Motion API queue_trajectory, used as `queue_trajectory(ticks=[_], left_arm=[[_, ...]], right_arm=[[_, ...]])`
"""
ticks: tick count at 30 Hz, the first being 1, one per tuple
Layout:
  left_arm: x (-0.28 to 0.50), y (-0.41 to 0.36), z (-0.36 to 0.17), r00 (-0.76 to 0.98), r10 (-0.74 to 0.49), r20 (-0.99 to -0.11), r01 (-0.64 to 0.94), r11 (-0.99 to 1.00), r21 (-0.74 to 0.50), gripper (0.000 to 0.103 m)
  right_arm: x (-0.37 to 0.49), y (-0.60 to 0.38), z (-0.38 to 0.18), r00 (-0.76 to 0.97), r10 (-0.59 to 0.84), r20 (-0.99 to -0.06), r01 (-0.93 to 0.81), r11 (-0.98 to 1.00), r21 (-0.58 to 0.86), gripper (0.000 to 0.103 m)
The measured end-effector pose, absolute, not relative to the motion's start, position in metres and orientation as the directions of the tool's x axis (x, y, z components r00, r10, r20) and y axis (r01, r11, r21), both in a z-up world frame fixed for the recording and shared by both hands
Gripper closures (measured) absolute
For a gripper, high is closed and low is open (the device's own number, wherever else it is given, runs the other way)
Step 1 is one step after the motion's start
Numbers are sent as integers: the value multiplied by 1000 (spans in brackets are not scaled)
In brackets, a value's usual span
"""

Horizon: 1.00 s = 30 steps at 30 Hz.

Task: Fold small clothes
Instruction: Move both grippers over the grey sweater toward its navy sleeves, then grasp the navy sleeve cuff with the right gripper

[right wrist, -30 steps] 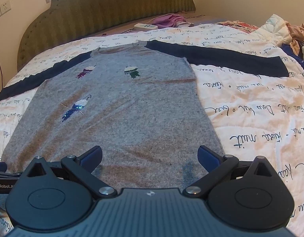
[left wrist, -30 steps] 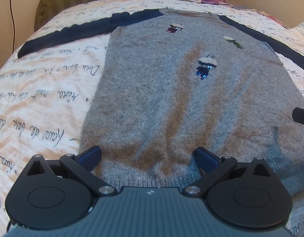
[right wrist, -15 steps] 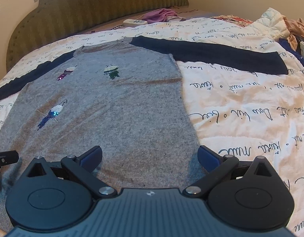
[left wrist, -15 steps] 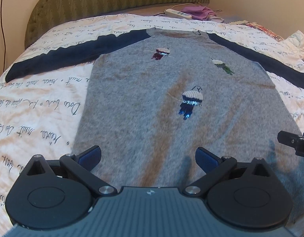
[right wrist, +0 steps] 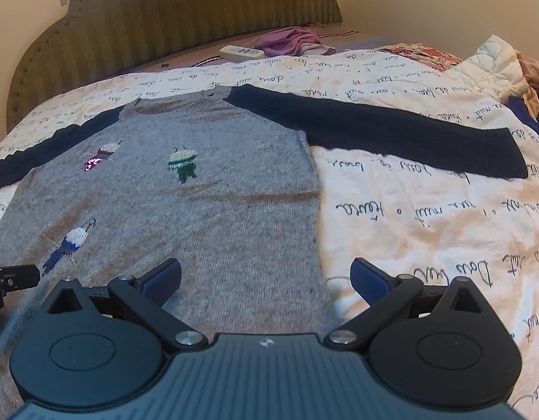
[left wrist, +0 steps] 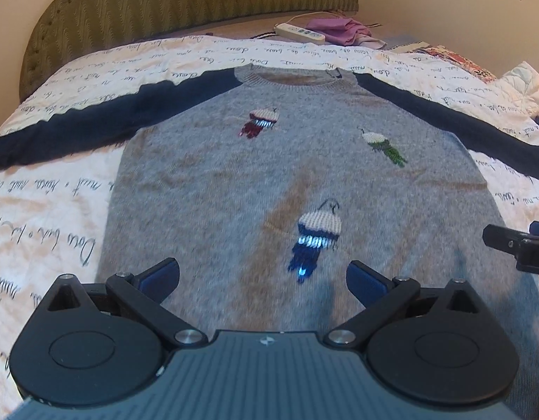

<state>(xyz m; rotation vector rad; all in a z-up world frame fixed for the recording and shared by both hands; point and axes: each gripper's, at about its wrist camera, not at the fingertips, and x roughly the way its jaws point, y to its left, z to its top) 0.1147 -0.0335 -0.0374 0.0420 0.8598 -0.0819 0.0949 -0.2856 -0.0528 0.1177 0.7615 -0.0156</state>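
Lying flat on the bed [right wrist: 427, 231], sleeves spread, the sweater [left wrist: 269, 182] sits under left gripper [left wrist: 263, 274] and right gripper [right wrist: 265, 274], jaws apart, empty.

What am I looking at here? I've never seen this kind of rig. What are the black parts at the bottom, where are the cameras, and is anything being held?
There is no robot here. A person holds a hand-held gripper in each hand, and each one carries a wide-angle camera looking forward along its two fingers. The black discs and blue-tipped fingers at the bottom of each picture are that tool itself.

One picture comes from the left hand-held gripper, the other from the right hand-held gripper. Each also glimpses the other tool at its edge.

On the bed's script-printed cover lies a grey sweater with dark navy sleeves spread out, front up, not yet folded. Three small knitted figures decorate it. Near the headboard sit a white power strip and a purple cloth.

Both grippers are open, over the sweater's lower part, holding nothing.
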Motion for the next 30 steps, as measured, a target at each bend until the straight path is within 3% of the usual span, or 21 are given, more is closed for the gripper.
queue_trajectory(ticks=[12, 16, 20, 26, 30], left_arm=[[191, -46, -51, 686, -91, -722, 93, 995, -37, 0], [202, -44, -69, 687, -80, -722, 82, 996, -33, 0], [196, -47, -82, 718, -67, -693, 98, 995, 6, 0], [196, -48, -88, 738, -68, -671, 94, 996, 4, 0], [198, -49, -88, 740, -65, -670, 93, 996, 5, 0]], right_arm=[[161, -334, -50, 740, 6, -673, 92, 990, 110, 0], [167, -383, -50, 802, 69, -594, 90, 968, 235, 0], [164, -467, -53, 843, 7, -537, 229, 900, 371, 0], [150, -573, -62, 806, -180, -564, 459, 793, 401, 0], [157, -616, -74, 797, -145, -587, 478, 745, 465, 0]])
